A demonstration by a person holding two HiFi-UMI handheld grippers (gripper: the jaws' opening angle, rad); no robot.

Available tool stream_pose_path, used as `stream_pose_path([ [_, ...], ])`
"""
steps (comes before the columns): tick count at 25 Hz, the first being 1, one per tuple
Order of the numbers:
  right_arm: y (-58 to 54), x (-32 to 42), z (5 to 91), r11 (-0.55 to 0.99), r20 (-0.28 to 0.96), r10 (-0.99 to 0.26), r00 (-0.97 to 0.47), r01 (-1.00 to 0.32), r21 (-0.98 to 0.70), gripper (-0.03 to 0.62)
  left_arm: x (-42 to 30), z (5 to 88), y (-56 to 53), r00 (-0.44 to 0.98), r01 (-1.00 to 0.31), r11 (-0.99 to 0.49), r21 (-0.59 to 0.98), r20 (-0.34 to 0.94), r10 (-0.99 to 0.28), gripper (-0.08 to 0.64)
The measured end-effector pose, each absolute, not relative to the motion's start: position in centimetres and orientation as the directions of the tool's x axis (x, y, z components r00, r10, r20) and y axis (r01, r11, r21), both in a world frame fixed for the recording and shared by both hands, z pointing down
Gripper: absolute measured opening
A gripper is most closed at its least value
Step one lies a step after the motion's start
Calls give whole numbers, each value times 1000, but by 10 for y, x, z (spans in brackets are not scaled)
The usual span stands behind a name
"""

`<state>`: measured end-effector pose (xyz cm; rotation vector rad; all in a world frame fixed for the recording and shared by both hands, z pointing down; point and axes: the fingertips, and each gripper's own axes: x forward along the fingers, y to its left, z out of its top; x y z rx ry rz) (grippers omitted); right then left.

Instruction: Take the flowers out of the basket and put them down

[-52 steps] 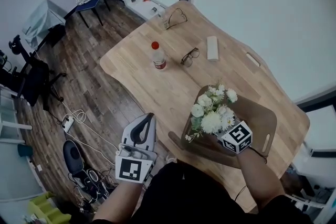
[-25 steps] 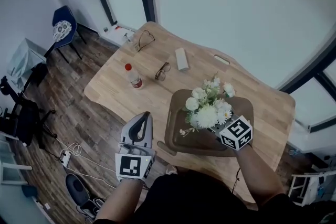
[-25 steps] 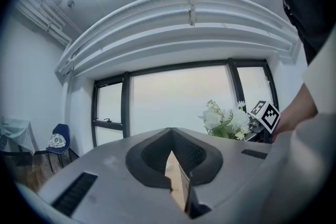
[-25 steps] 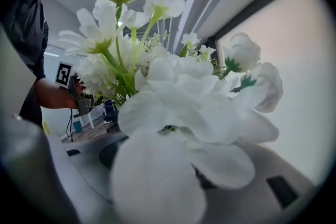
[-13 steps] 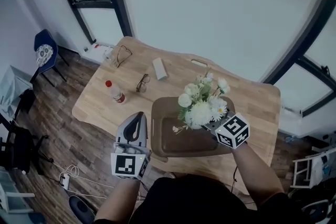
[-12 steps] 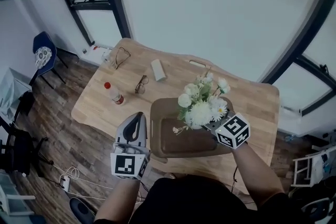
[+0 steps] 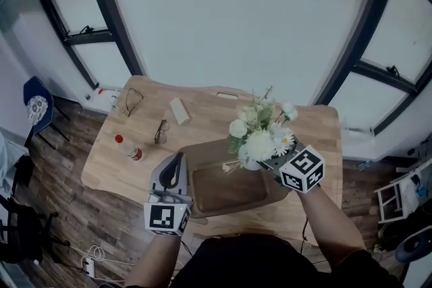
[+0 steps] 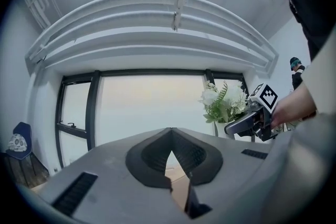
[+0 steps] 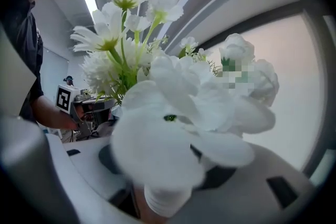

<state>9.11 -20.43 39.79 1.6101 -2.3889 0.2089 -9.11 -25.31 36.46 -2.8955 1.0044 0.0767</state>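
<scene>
A bunch of white and green flowers (image 7: 263,135) is held upright, with my right gripper (image 7: 268,160) shut on its white stem wrap (image 9: 165,199). The bunch hangs in the air over the far right corner of the brown basket (image 7: 202,157), which lies on the wooden table (image 7: 317,138) with nothing in it. In the right gripper view the flowers (image 9: 173,92) fill the frame and hide the jaws. My left gripper (image 7: 178,158) is shut and holds nothing, near the basket's left front corner. The left gripper view shows the flowers (image 8: 226,102) and the right gripper (image 8: 247,123) raised to the right.
On the table's left part stand a red-capped bottle (image 7: 128,147), two pairs of glasses (image 7: 162,131) (image 7: 133,99) and a white case (image 7: 179,110). A blue chair (image 7: 34,108) stands on the floor at the left. Windows run behind the table.
The right gripper has lifted the flowers up from the basket's inside to above its far right corner. The head view has tilted up towards the windows. The left gripper has barely moved.
</scene>
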Motion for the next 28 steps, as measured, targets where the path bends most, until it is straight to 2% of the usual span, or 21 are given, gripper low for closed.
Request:
stream_pose_path([
  [15,-168,147,348,261,225,-943,-245,-964,44,295,-38,350,-241,844,-534,-843,-68,-100,-527,5],
  [28,-123,203,356,126,223,-968,-116,-992,31,295,25,356,-222,901,-430,-901,-52,-90,-424,5],
])
